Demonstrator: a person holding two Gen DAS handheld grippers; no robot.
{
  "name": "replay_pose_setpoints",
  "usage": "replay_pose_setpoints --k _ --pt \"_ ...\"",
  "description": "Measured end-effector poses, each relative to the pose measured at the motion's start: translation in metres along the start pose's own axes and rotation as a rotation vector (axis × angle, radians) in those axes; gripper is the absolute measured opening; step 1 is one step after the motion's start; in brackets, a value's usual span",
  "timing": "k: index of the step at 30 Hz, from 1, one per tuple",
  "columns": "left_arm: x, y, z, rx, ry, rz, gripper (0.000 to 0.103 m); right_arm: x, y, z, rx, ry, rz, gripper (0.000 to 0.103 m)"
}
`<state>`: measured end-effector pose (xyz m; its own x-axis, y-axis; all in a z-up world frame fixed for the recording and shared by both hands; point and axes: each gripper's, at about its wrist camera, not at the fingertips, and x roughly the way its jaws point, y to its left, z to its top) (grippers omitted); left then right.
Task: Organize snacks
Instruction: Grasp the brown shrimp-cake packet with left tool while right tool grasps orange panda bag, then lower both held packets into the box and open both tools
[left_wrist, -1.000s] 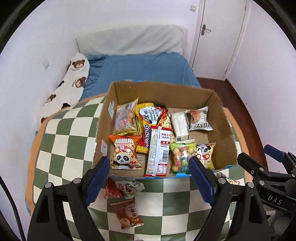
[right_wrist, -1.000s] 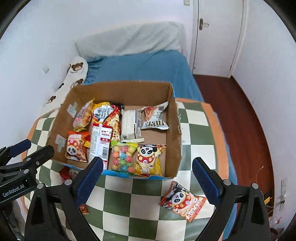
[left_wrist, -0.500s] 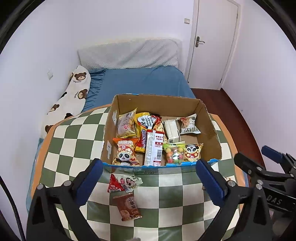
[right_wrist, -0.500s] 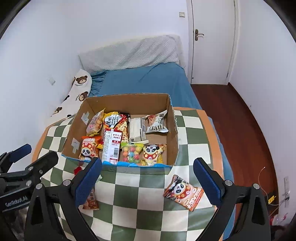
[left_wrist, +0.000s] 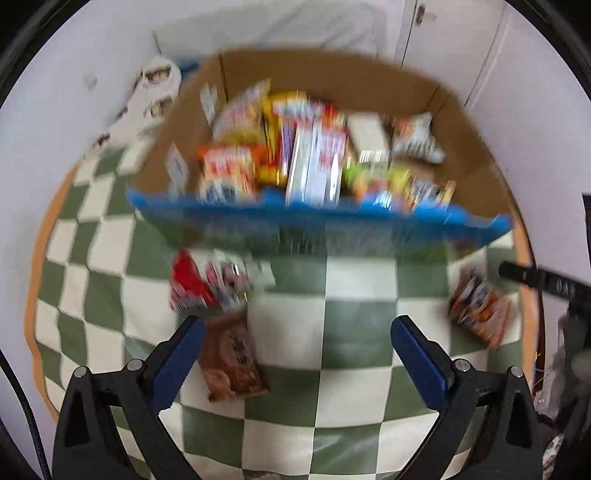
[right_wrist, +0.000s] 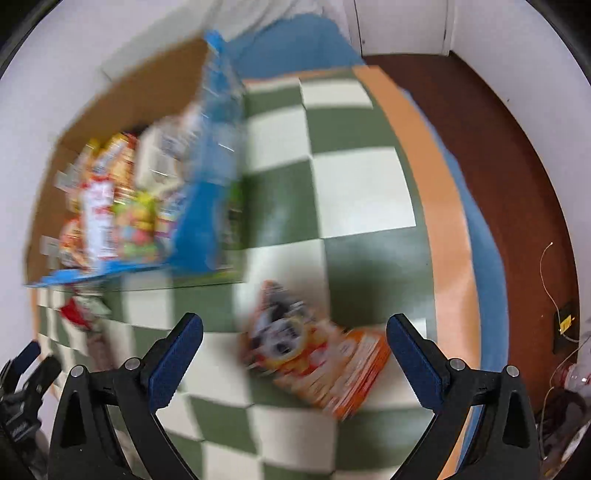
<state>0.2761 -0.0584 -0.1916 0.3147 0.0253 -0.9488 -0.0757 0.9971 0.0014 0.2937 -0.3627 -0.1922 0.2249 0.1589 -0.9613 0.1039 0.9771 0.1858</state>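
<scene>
A cardboard box with a blue front rim holds several snack packets; both views are blurred. On the green-and-white checked cloth in front of it lie a brown packet, a red and white packet and an orange panda packet. My left gripper is open above the cloth, its left pad beside the brown packet. My right gripper is open with the orange panda packet lying between its fingers, untouched. The box sits at the upper left of the right wrist view.
The table's orange edge runs along the right, with a blue bed and dark red floor beyond. My other gripper shows at the lower left corner of the right wrist view. A white door stands behind.
Both grippers have dropped toward the cloth. The left one now frames the brown packet's side; the right one has swung right and now frames the orange panda packet. Both views have blurred.
</scene>
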Motion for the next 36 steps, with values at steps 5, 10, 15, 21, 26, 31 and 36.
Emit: replay_pose_setpoints --k 5,10,15,21,26,31,36 --pt "0.037 0.006 -0.022 -0.017 0.106 0.028 0.103 0.047 -0.007 -0.004 -0.052 0.101 0.039 0.101" --pt "0.044 0.030 -0.042 -0.060 0.137 0.054 0.103 0.050 0.011 -0.039 -0.002 0.175 0.179 0.101" --pt "0.042 0.078 -0.056 -0.166 0.154 0.084 0.103 0.042 0.030 -0.062 0.012 0.126 -0.021 0.101" --pt "0.054 0.120 -0.065 -0.312 0.212 0.069 0.103 0.066 0.026 -0.061 0.176 0.126 -0.083 0.101" --pt "0.068 0.120 -0.061 -0.346 0.262 -0.002 0.103 0.066 0.047 -0.060 0.115 0.079 -0.105 0.077" --pt "0.092 0.107 -0.040 -0.308 0.288 -0.063 0.099 0.066 0.080 -0.084 -0.064 0.099 -0.118 0.071" --pt "0.108 0.089 -0.027 -0.227 0.279 -0.025 0.053 0.069 0.095 -0.110 -0.150 0.124 -0.126 0.071"
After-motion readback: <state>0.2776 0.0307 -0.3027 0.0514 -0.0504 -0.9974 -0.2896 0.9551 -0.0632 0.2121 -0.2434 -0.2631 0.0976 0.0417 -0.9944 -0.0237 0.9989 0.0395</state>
